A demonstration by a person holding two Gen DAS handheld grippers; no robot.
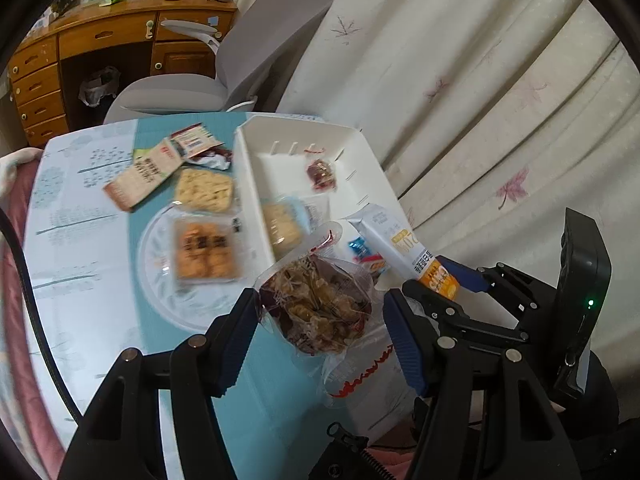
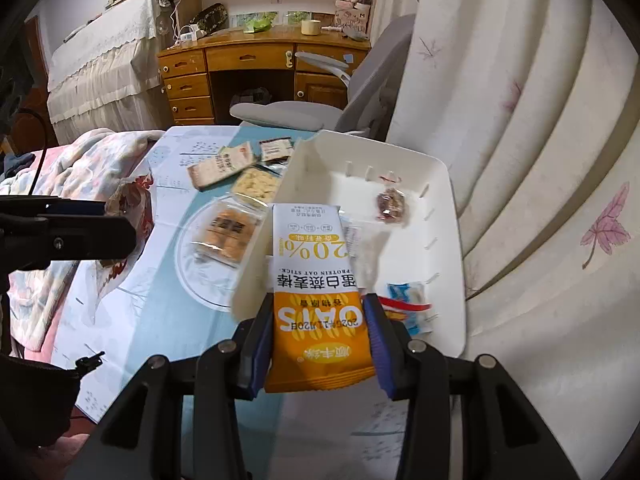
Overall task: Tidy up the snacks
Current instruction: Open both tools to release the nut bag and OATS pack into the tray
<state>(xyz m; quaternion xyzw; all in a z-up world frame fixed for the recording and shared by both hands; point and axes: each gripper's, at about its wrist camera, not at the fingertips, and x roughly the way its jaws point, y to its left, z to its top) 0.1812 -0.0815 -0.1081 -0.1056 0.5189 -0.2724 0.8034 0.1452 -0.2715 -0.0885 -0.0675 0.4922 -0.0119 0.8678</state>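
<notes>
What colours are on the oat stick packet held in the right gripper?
The oat stick packet is white above, orange below; clearest in the right wrist view.

Right gripper (image 2: 318,338) clamps oat stick packet (image 2: 316,280) over tray (image 2: 452,240)

oat stick packet (image 2: 316,280) reading "OATS", "20%", "PROTEIN OAT STICK"

wooden desk (image 2: 256,68) | grey chair (image 2: 320,108) | leaf-print curtain (image 2: 540,160) | blue-patterned table (image 2: 152,280)
</notes>
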